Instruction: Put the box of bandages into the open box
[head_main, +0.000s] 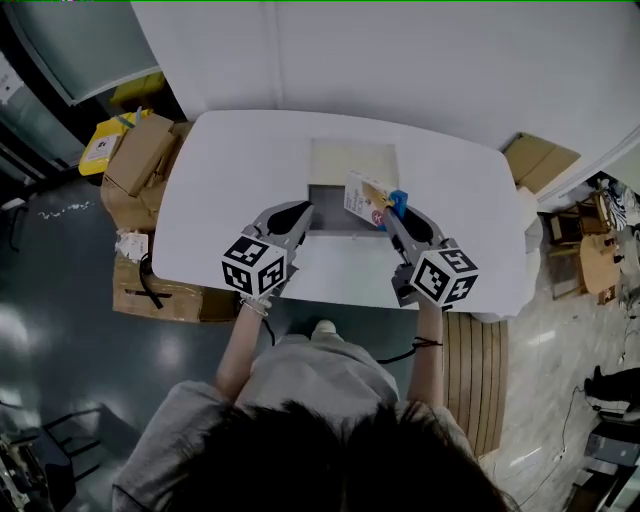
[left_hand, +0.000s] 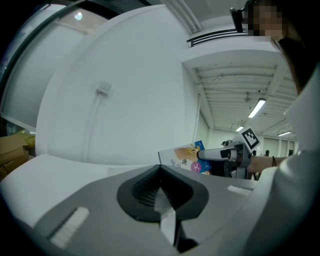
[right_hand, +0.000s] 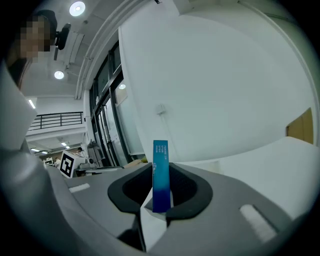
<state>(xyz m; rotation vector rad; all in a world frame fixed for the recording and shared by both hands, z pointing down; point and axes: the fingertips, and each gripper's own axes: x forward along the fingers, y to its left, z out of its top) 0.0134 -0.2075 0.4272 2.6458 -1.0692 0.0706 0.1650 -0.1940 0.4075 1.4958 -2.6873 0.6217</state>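
Probably light and crushable, the white-and-blue cardboard box of bandages (head_main: 365, 198) (right_hand: 160, 170) is clamped across its narrow width by the right gripper (head_main: 388, 212) (right_hand: 160, 186) over the beige open box's (head_main: 352, 152) right edge; the left gripper (head_main: 300, 215) (left_hand: 160, 192) is closed and empty.

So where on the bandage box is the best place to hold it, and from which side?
I'd pinch the two broad faces at its blue end, coming from the person's side, as the right claw does. The bandage box is flat and thin, so the pads span its thin dimension, leaving the other end free to enter the open box.
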